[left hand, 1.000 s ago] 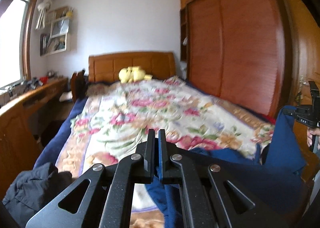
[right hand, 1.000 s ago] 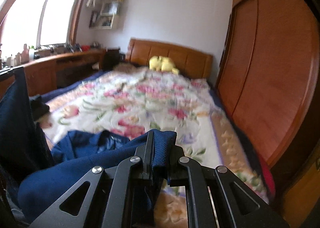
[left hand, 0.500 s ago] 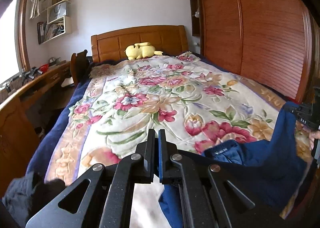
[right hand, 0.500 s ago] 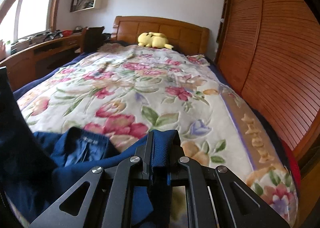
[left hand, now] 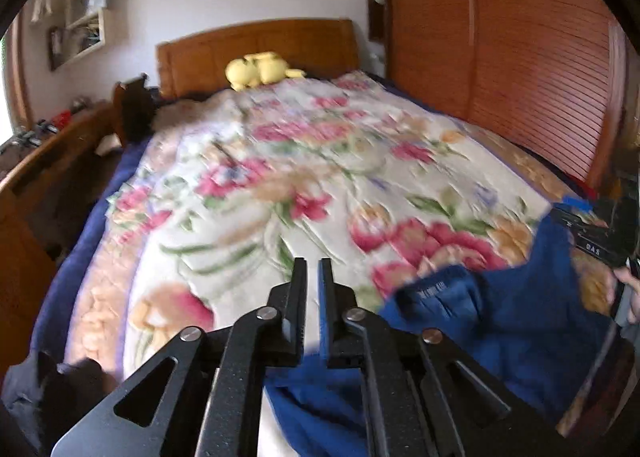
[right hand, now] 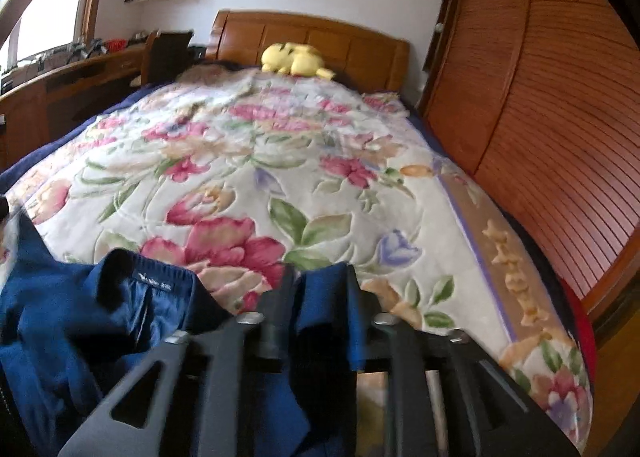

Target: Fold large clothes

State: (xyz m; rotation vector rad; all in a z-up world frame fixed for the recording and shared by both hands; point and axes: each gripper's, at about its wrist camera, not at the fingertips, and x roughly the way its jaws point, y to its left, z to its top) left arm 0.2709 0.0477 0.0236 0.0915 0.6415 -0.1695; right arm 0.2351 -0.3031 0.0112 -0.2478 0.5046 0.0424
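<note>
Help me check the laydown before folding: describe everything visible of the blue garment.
The blue garment is a dark navy, soft-looking knit, lying rumpled at the near end of the floral blanket. Its darker collar, with a small printed label inside, faces the headboard. One edge sits between the jaws of the right gripper, which are opening; the left gripper is opening too, with only a narrow gap, and cloth lies just below it.

Left gripper: matte black, textured linkage arms, round silver screws, triangular cutouts. Right gripper: same build; white "DAS" lettering on its body in left wrist view.
</note>
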